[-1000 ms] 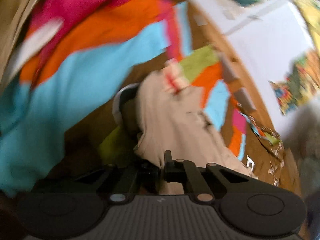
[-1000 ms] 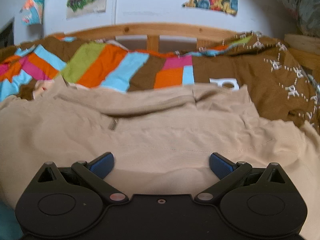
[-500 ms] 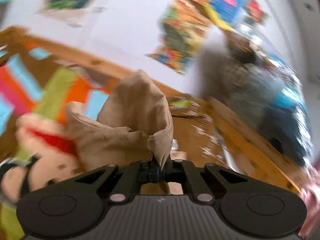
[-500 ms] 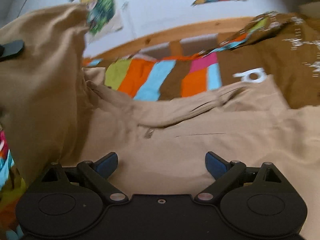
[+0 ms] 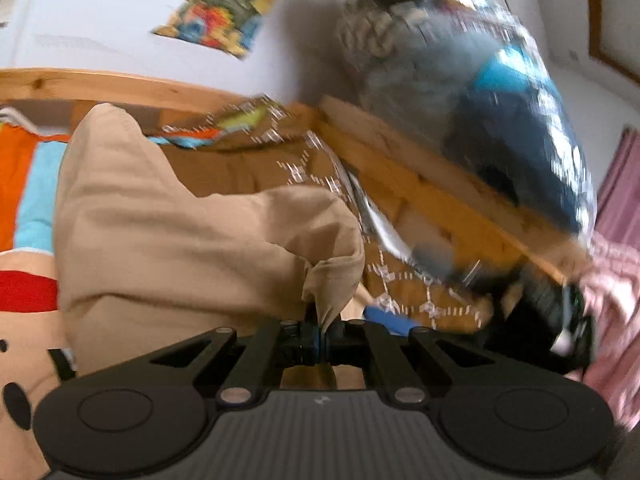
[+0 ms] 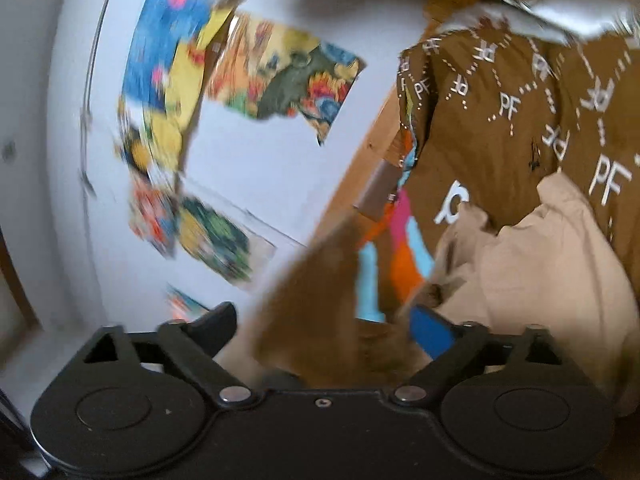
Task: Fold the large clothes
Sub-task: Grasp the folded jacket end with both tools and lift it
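Note:
A beige garment point(image 5: 168, 248) is lifted in a bunched fold in the left wrist view. My left gripper point(image 5: 320, 336) is shut on its hem, which hangs down between the fingers. In the right wrist view the same beige garment point(image 6: 552, 264) lies crumpled at the right over a brown patterned bedcover point(image 6: 500, 120). My right gripper point(image 6: 324, 320) is open and tilted, with its blue-padded right finger point(image 6: 432, 330) against the cloth. A blurred brown fold of fabric point(image 6: 316, 312) passes between the fingers, unclamped.
A wooden bed frame point(image 5: 420, 168) runs along the white wall with posters point(image 6: 280, 80). A pile of grey and blue clothing point(image 5: 480, 92) sits on the rail. A striped blanket point(image 5: 24, 184) and a soft toy point(image 5: 24, 292) are at the left, pink fabric point(image 5: 616, 248) at the right.
My left gripper has carried the beige hem up and to the right across the bed. My right gripper has swung and rolled from facing the flat garment to facing the wall.

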Available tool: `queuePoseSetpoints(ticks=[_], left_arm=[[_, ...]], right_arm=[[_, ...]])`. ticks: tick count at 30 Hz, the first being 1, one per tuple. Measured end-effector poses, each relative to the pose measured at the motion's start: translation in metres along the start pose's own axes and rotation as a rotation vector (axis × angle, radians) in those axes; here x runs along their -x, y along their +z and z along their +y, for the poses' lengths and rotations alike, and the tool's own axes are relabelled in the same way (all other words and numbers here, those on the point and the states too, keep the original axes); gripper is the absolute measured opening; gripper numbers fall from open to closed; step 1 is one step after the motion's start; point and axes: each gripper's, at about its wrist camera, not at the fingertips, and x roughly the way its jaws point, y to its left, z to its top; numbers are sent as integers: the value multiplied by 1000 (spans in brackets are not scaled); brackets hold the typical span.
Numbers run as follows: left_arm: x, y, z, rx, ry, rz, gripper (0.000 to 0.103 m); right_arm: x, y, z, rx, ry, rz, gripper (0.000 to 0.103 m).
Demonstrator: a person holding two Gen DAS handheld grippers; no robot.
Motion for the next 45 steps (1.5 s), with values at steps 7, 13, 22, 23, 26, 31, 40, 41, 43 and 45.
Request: queuePoseSetpoints(ticks=[7, 13, 22, 23, 26, 31, 40, 41, 43, 45], left_arm=[[-30, -20, -29, -83, -61, 74, 1], [-51, -28, -51, -128, -115, 105, 0], [-110, -42, -66, -88, -177, 171, 0], [-116, -45, -65, -92, -175, 186, 0], [-128, -59, -61, -138, -166, 241, 1], [-118, -61, -65, -169, -177, 234, 12], [-15, -31, -29, 46, -201, 32, 43], [-3, -30, -18, 82, -156, -2, 44], [13, -32, 8, 185, -39, -31, 44], [15, -36, 33, 279, 47, -13, 44]], right_arm=[[-11, 22, -7, -14, -106, 31, 82], [-18, 30, 19, 270, -325, 33, 19], [-2, 22, -1, 571, -609, 17, 6], [1, 21, -11, 556, -626, 23, 6], [4, 9, -34, 570, -657, 46, 6], [-2, -2, -37, 651, -677, 58, 5], [-8, -11, -31, 736, -712, 44, 7], [-8, -12, -28, 746, -721, 43, 10], [-11, -16, -15, 786, -765, 33, 16], [-14, -21, 4, 853, -806, -1, 29]])
